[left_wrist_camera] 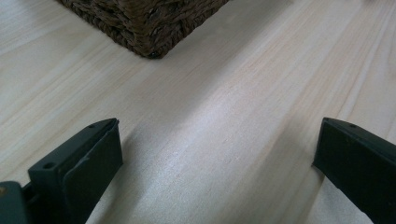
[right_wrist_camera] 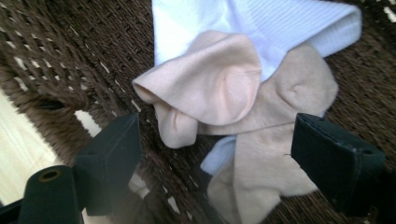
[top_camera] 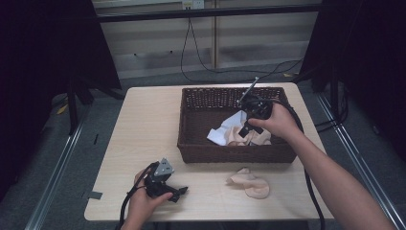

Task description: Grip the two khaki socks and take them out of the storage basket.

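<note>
Nearest the person, the left gripper [top_camera: 165, 184] rested low over the pale wooden table [top_camera: 143, 134] at its near left corner, its two black jaws spread wide with nothing but bare wood grain between them. A little farther out, just in front of the basket's near wall, a soft peach-coloured sock [top_camera: 251, 183] lay crumpled on the tabletop, untouched. Beyond it stood the dark brown woven wicker basket [top_camera: 191, 143], and over its right half the right gripper [right_wrist_camera: 217, 154] hung with its jaws wide apart, gripping nothing, one to each side of a heap of cloth on the basket floor. That heap was a peach knitted sock [right_wrist_camera: 210, 88] folded over on itself, lying on a white ribbed sock [right_wrist_camera: 280, 28]. Both looked light, limp and unbreakable; they would probably sag and drape when lifted, and might snag slightly on the rough weave. The raised fold of the peach sock between the jaws seemed the best place to pinch, since it stood clear of the wicker.
</note>
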Demonstrator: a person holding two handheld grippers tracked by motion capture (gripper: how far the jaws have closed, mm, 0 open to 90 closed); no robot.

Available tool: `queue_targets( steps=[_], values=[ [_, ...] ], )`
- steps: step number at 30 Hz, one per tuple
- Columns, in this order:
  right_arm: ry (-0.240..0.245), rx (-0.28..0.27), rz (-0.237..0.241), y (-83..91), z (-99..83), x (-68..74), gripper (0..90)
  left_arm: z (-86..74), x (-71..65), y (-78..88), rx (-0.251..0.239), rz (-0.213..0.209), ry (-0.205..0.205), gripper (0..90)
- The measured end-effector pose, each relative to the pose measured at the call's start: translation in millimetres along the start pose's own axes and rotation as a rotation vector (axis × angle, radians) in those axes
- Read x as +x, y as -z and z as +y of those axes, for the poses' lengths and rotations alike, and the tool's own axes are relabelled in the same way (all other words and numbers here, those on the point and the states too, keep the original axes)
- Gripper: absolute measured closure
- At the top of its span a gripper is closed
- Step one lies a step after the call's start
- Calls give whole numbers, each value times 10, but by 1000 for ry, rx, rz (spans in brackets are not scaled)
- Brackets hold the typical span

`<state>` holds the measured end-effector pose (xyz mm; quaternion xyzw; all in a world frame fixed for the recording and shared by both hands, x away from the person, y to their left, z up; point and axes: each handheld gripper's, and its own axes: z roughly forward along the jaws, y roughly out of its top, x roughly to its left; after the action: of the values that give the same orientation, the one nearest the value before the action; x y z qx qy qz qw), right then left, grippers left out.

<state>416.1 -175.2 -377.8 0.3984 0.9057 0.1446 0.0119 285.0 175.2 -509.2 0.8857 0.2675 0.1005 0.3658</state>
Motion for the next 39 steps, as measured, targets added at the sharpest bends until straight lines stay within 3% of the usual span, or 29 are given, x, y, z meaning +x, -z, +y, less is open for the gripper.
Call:
queue_targets(
  steps=[17, 20, 27, 31, 34, 36, 37, 38, 39],
  values=[
    [-67, -25, 13, -381, 138, 110, 163, -2, -5, -1, -3, 0, 2, 7],
    [-88, -22, 8, -466, 173, 121, 100, -4, -5, -4, -6, -2, 3, 7],
    [-96, -12, 3, -580, 199, 157, 91, -5, -13, 0, -2, -2, 9, 8],
    [-86, -7, -5, -621, 210, 160, 164, -5, -13, 0, -2, -2, 9, 8],
    [-82, 3, -6, -632, 210, 152, 341, -5, -12, 0, -2, -3, 9, 8],
    [-81, 4, -7, -628, 202, 144, 531, -5, -12, 1, -2, -2, 9, 8],
    [-90, 9, 17, -619, 193, 132, 607, -5, -13, 1, -3, -2, 10, 8],
    [-92, 3, 37, -602, 174, 117, 748, -5, -13, 1, -2, -2, 9, 8],
    [-92, 3, 37, -602, 174, 117, 748, -5, -13, 1, -2, -2, 9, 8]
  ],
)
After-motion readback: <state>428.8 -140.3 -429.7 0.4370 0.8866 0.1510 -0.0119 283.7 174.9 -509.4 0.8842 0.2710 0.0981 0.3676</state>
